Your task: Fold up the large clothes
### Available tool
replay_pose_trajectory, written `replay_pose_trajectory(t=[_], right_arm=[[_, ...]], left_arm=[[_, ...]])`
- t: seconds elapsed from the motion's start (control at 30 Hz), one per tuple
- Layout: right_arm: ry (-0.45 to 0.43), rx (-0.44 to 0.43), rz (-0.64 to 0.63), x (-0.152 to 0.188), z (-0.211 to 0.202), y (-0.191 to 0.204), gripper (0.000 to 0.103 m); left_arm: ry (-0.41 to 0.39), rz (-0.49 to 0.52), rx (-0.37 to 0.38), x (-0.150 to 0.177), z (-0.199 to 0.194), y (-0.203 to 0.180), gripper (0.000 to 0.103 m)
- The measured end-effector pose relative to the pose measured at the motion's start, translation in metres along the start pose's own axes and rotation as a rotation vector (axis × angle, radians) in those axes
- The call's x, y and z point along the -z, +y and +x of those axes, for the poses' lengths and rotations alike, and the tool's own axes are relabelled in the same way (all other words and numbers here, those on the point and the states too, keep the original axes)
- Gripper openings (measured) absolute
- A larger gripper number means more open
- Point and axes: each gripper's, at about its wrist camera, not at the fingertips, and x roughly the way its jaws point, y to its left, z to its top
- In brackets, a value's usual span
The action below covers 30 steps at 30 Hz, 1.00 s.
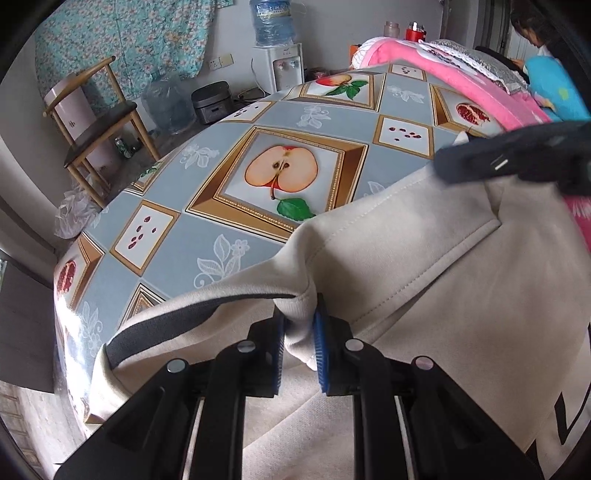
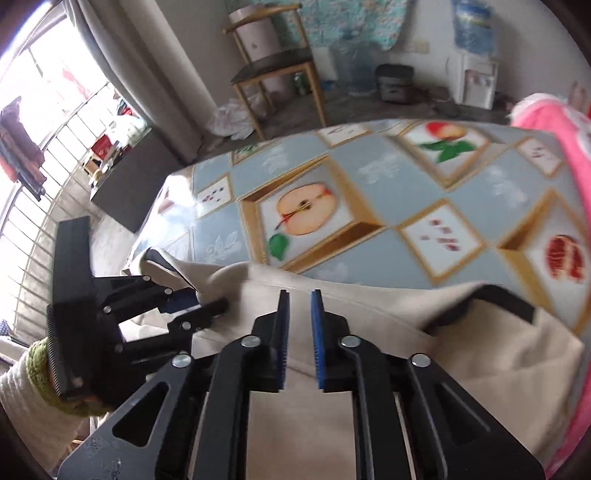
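A large cream garment [image 1: 424,280] with a dark band [image 1: 155,332] lies on the near side of the table. My left gripper [image 1: 299,321] is shut on a bunched fold of it near the banded edge. The right wrist view has that gripper [image 2: 195,301] at the left, cloth pinched in its blue pads. My right gripper [image 2: 300,295] points down at the garment [image 2: 369,314] close to its far edge, jaws nearly together with cream cloth in the slit. It appears as a dark blur [image 1: 509,158] in the left wrist view, with the cloth drawn up to it.
The table wears a fruit-patterned oilcloth [image 1: 236,243]. A pink blanket [image 1: 461,77] is heaped along its right side. Beyond the table stand a wooden chair [image 1: 96,129], a water dispenser [image 1: 280,62] and a rice cooker [image 1: 212,101]. A person [image 1: 532,29] sits far right.
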Motion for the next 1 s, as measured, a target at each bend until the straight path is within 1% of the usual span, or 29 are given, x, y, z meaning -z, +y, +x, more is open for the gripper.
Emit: replay_pose_trajectory(t=[0.07,0.1,0.17,0.2,0.27,0.33,0.37,0.4,0.47,0.53,0.57,0.6,0.63,0.67,0.73,0.77,0.8,0.87,0.93,1.0], right_arm=[[0.037,-0.018,0.03,0.0,0.022,-0.004,0.009],[0.05,-0.015,0.028,0.0,0.027,-0.004,0.009],[0.057,-0.045,0.031,0.004,0.022,-0.005,0.009],[0.07,-0.053,0.026,0.012,0.012,-0.004,0.009],[0.089,-0.036,-0.025,0.022,0.008,-0.001,0.009],[0.101,0.003,-0.077,0.03,0.007,0.003,0.009],[0.098,0.012,-0.096,0.032,0.007,0.005,0.009],[0.098,0.015,-0.098,0.032,0.008,0.005,0.009],[0.104,0.017,-0.092,0.031,0.007,0.005,0.009],[0.11,0.03,-0.112,0.03,0.009,0.007,0.009],[0.112,0.039,-0.123,0.03,0.009,0.008,0.009],[0.116,0.049,-0.131,0.03,0.015,0.011,0.009],[0.127,0.061,-0.143,0.032,0.015,0.012,0.009],[0.141,0.077,-0.155,0.034,0.015,0.012,0.009],[0.152,0.095,-0.153,0.036,0.008,0.009,0.01],[0.142,0.094,-0.121,0.036,0.0,0.001,0.017],[0.122,0.096,-0.084,0.035,-0.008,-0.007,0.031],[0.061,0.106,0.007,0.034,-0.031,-0.031,0.045],[0.046,0.106,0.085,0.035,-0.041,-0.051,0.046],[0.076,0.069,0.156,0.04,-0.04,-0.07,0.046]], left_arm=[[-0.005,-0.024,0.026,0.002,-0.002,0.006,0.015],[-0.009,-0.044,0.043,0.002,-0.003,0.011,0.018],[-0.021,-0.104,0.079,0.003,-0.011,0.025,0.02],[-0.034,-0.137,0.095,0.002,-0.015,0.032,0.021],[-0.087,-0.217,0.127,0.002,-0.029,0.047,0.021],[-0.141,-0.255,0.141,0.001,-0.041,0.052,0.02],[-0.154,-0.256,0.169,-0.001,-0.044,0.051,0.02],[-0.148,-0.244,0.19,-0.004,-0.043,0.046,0.02],[-0.117,-0.201,0.205,-0.009,-0.036,0.03,0.02],[-0.063,-0.147,0.242,-0.012,-0.022,0.011,0.021],[-0.035,-0.13,0.237,-0.012,-0.014,0.005,0.021],[-0.001,-0.116,0.214,-0.01,-0.005,0.0,0.02],[0.014,-0.116,0.203,-0.008,0.001,-0.002,0.02],[-0.005,-0.123,0.203,-0.005,0.001,-0.002,0.02],[-0.006,-0.133,0.209,-0.003,0.001,-0.001,0.02],[-0.007,-0.13,0.21,-0.002,0.001,0.0,0.02],[-0.009,-0.124,0.211,-0.001,0.001,0.001,0.02],[-0.015,-0.113,0.213,-0.001,0.002,0.002,0.02],[-0.018,-0.109,0.216,-0.001,0.003,0.002,0.02],[-0.021,-0.115,0.216,-0.003,0.003,0.003,0.02]])
